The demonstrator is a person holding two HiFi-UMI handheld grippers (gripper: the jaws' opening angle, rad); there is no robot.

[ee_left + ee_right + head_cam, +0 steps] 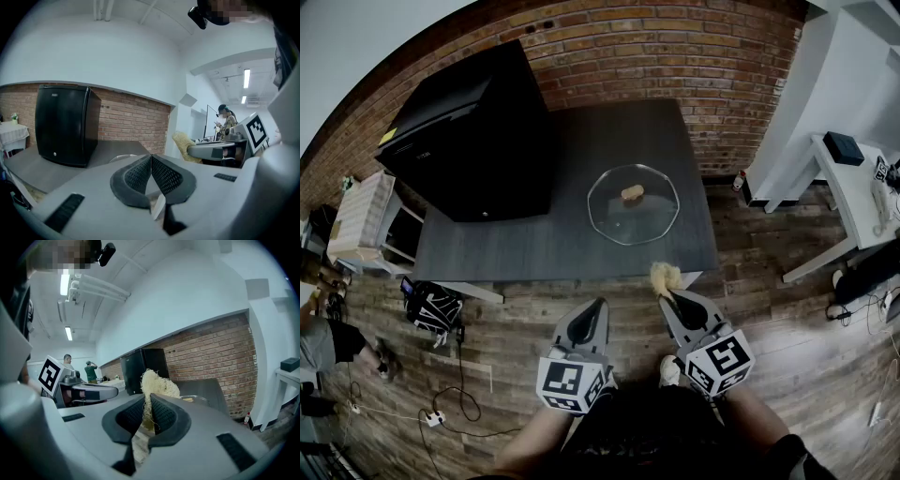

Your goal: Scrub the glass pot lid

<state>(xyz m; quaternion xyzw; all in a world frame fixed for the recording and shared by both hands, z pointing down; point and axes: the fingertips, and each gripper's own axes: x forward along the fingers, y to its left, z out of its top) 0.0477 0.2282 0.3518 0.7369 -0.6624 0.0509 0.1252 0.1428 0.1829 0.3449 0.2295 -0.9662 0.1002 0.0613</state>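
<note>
Brick wall backs dark table bearing glass pot lid

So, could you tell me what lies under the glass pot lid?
Through the glass pot lid only the dark table shows; its tan knob hides the small patch beneath it.

No writing can be read anywhere. The small badge on the black fridge is too tiny to make out; the marker cubes carry only black-and-white square patterns.
</note>
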